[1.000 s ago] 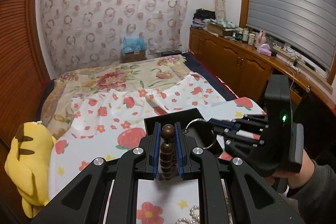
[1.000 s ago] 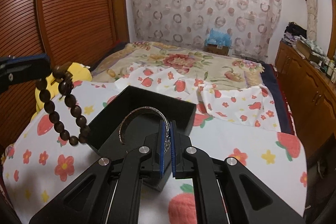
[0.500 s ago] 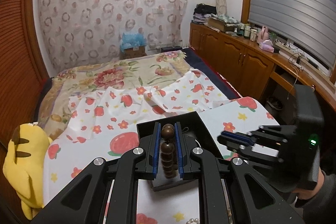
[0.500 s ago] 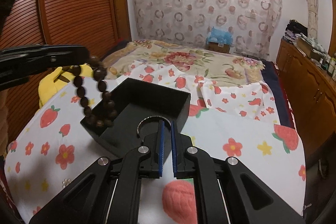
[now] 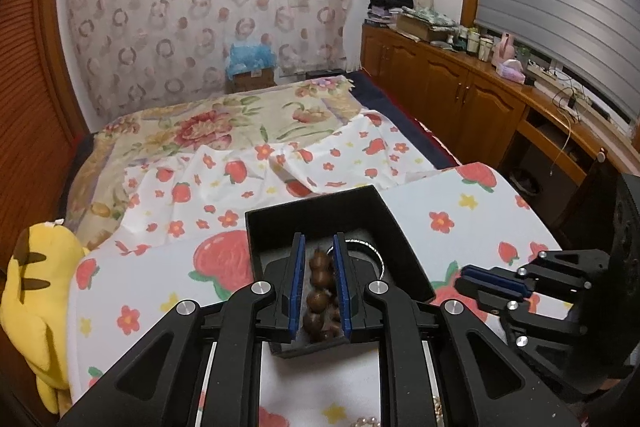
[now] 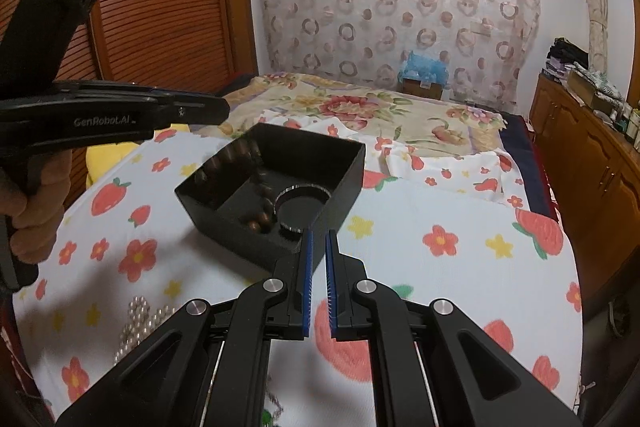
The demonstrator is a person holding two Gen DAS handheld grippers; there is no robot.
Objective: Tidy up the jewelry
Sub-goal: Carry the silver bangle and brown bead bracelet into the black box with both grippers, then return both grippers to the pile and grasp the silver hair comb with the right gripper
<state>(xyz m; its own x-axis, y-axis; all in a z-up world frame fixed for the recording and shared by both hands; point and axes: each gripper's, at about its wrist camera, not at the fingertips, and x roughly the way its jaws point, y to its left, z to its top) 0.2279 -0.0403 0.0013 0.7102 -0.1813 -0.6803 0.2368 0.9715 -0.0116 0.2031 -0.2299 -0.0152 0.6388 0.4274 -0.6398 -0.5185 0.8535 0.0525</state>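
Beads (image 6: 236, 183): falling blurred into black box (image 6: 344, 171), directly under left gripper (image 5: 319, 281).
Left gripper: pads parted, beads loose between them.
Right gripper (image 6: 317, 281): narrowly apart, empty, just short of box's near corner.
Bangle (image 6: 302, 205): flat in box, right of beads.
Pearls (image 6: 140, 323): on cloth, nearer left hand.
Surface: strawberry-print sheet over bed (image 6: 460, 227).

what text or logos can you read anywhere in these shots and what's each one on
"GenRobot.AI" – white lettering on the side of the left gripper, seen in the right wrist view.
The bottles and boxes on the wooden sideboard are too small and blurred to read.
No other text shows.
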